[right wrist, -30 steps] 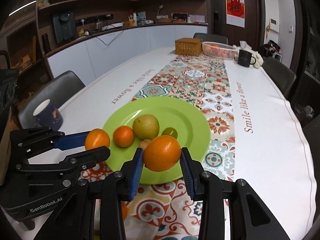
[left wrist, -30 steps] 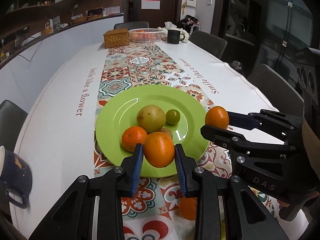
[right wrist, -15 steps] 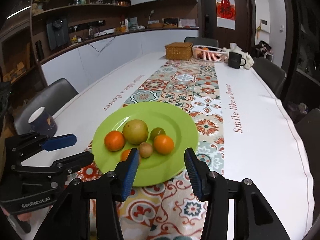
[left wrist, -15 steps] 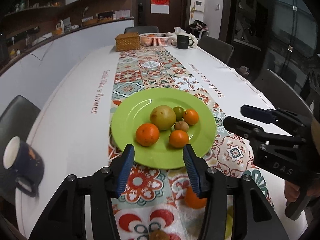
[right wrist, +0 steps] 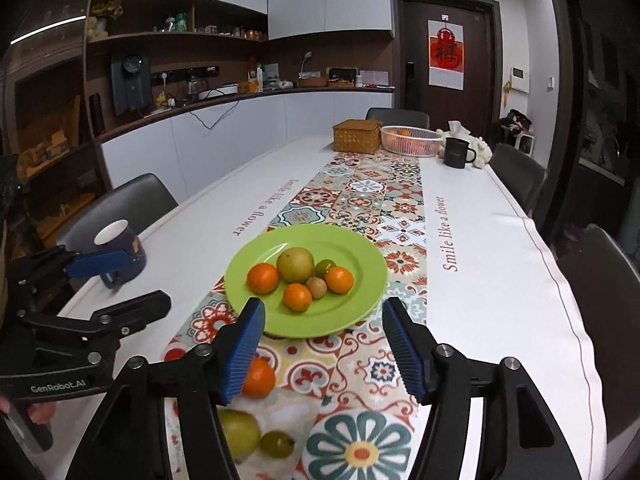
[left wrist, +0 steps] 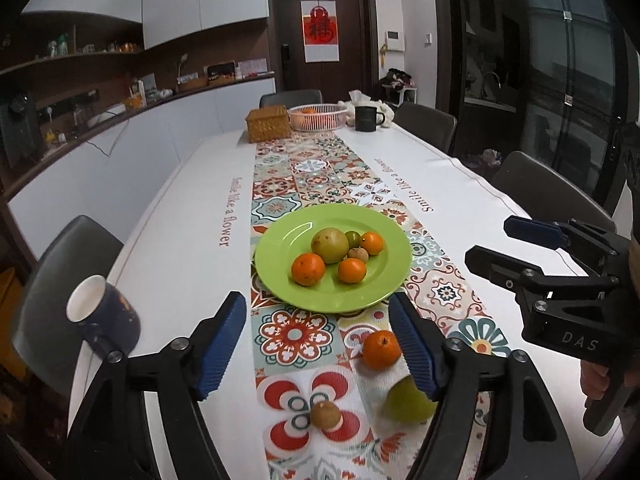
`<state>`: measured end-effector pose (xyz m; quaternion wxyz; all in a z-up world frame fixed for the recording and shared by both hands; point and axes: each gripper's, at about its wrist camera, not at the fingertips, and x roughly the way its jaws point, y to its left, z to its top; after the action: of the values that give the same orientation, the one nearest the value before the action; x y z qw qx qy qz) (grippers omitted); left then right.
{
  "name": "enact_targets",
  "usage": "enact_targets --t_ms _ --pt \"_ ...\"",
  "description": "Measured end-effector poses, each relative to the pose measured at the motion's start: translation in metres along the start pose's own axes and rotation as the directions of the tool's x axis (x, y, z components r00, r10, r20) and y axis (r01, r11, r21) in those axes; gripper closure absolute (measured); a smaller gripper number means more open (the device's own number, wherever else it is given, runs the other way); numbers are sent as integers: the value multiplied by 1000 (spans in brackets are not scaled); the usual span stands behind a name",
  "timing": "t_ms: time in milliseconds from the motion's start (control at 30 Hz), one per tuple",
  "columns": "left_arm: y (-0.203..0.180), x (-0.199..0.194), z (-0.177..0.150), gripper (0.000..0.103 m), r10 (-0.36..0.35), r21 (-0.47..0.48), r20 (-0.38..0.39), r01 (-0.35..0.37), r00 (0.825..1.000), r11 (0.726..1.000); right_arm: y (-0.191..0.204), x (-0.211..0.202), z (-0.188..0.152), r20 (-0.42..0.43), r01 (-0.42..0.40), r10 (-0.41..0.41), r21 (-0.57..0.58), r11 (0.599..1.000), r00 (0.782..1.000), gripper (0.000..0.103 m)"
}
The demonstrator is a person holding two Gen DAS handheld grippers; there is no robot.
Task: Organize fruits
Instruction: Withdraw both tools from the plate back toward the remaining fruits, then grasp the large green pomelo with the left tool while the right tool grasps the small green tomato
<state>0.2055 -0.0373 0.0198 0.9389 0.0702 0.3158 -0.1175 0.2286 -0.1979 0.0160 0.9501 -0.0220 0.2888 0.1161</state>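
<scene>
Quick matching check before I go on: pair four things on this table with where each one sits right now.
Things:
1. large yellow-green round fruit
2. loose orange mandarin
3. dark blue mug with white inside
4. black mug

Places:
A. far end of the table, beside the white wire basket
B. on the round green plate
C. on the patterned table runner, nearer than the plate
D. on the white cloth, left of the runner in the left wrist view

Pairs: 1-B, 2-C, 3-D, 4-A
</scene>
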Motion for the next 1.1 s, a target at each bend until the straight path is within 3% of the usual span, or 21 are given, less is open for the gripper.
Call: enact_targets --t_ms 367,700,1100 --pt "-18 -32 -26 26 -30 43 30 29 999 999 14 -35 -33 -22 10 -11 -44 999 1000 38" --pt "-42 -35 -49 26 -95 124 16 92 995 988 17 -45 -56 -75 -17 8 -117 993 997 38" --pt "-62 -4 -63 26 -179 307 -78 194 981 932 29 -19 -74 -198 -117 60 -292 949 978 38"
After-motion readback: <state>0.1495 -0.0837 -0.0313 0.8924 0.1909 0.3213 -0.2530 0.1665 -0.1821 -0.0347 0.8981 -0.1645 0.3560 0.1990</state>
